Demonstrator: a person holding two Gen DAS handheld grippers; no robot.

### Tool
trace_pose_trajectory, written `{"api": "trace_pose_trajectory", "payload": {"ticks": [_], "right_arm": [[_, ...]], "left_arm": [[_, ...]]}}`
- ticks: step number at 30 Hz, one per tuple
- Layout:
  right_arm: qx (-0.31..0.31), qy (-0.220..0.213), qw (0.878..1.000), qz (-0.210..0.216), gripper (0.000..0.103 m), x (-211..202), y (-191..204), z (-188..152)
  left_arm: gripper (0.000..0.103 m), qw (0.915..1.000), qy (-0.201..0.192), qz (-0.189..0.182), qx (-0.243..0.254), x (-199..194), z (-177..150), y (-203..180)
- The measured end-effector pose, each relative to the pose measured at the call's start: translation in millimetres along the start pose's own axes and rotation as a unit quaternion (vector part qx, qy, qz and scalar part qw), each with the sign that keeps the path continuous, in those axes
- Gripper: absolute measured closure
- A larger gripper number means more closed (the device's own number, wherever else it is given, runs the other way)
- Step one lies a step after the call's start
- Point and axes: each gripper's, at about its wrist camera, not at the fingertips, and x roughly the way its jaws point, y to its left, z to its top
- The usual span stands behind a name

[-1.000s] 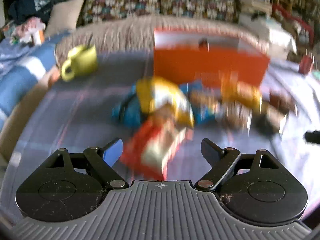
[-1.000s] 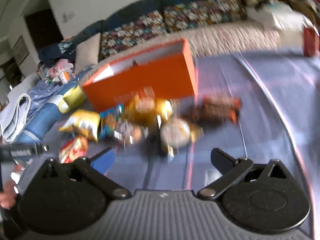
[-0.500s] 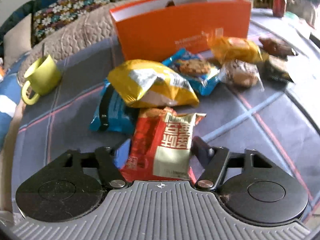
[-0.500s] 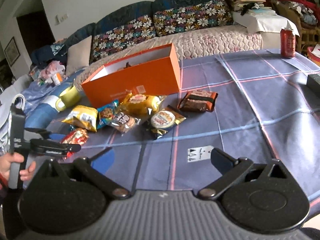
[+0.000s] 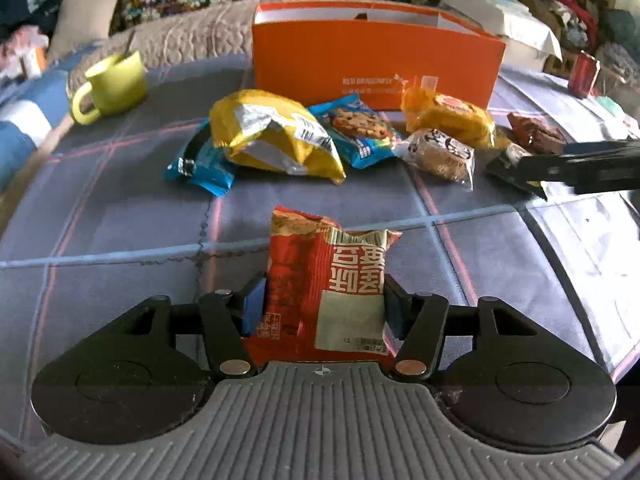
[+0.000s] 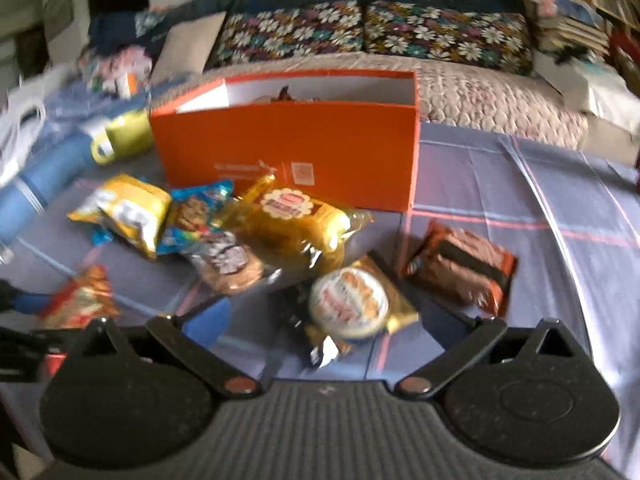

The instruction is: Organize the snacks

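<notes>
My left gripper (image 5: 322,300) is shut on a red and gold snack packet (image 5: 326,284), held just above the tablecloth; the packet also shows in the right wrist view (image 6: 82,298). An open orange box (image 5: 372,60) stands at the back, also in the right wrist view (image 6: 288,152). Before it lie a yellow bag (image 5: 272,136), blue cookie packs (image 5: 356,130), a golden cake pack (image 6: 296,216), a round-label snack (image 6: 350,306) and a brown pack (image 6: 460,266). My right gripper (image 6: 340,322) is open and empty, close over the round-label snack.
A green mug (image 5: 114,82) with a spoon stands at the table's back left. A red can (image 5: 582,74) stands far right. A sofa with floral cushions (image 6: 372,32) runs behind the table. The checked tablecloth (image 5: 120,216) covers the table.
My left gripper closed on the red packet and drew it back from the pile. My right gripper moved forward and down toward the round-label snack.
</notes>
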Motion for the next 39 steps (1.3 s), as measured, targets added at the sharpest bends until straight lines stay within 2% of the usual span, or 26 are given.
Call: {"api": "trace_pose_trajectory", "payload": {"ticks": [2,6,9,12,14,18,21,24,27,32,35,36,39], "right_arm": [[-0.003,0.001,1.000,-0.007,0.003,14,-3,1],[0.004,0.007,1.000,0.008,0.004,31,-4,-1],[-0.034,0.001,0.999,0.026,0.012,19,10,-10],[-0.077,0.000,0.995,0.056,0.012,-1,22,-29],[-0.073,0.010,0.996,0.057,0.010,-13,20,-37],[-0.014,0.027,0.997,0.072,0.008,-42,10,-50],[0.047,0.019,0.998,0.047,0.008,-66,-1,-57],[0.128,0.018,0.991,0.040,0.008,-86,-11,-70],[0.157,0.030,0.986,0.046,0.008,-94,-8,-85],[0.114,0.030,0.993,0.019,0.008,-85,-2,-82],[0.017,0.035,0.999,-0.025,0.008,-58,7,-68],[-0.004,0.035,0.999,-0.027,0.008,-51,9,-65],[-0.002,0.034,0.999,0.000,0.008,-36,7,-49]], "left_arm": [[0.077,0.9999,0.005,-0.007,-0.010,2,1,4],[0.075,1.0000,0.003,0.000,-0.007,5,-1,1],[0.074,0.9999,0.003,0.010,0.007,6,-2,-5],[0.073,1.0000,0.003,0.006,0.005,5,-3,-4],[0.072,0.9999,0.002,0.008,0.007,4,-4,-5],[0.066,0.9999,0.003,0.005,0.010,2,-6,-6],[0.061,0.9999,0.005,0.005,0.010,2,-7,-8],[0.059,0.9999,0.004,0.005,0.010,2,-7,-9],[0.058,0.9999,0.005,0.007,0.009,2,-7,-10],[0.055,0.9999,0.008,0.008,0.005,3,-6,-10],[0.052,0.9999,0.007,0.011,0.002,4,-6,-11],[0.051,0.9999,0.007,0.012,0.002,4,-6,-12],[0.049,0.9999,0.008,0.012,0.001,5,-5,-12]]}}
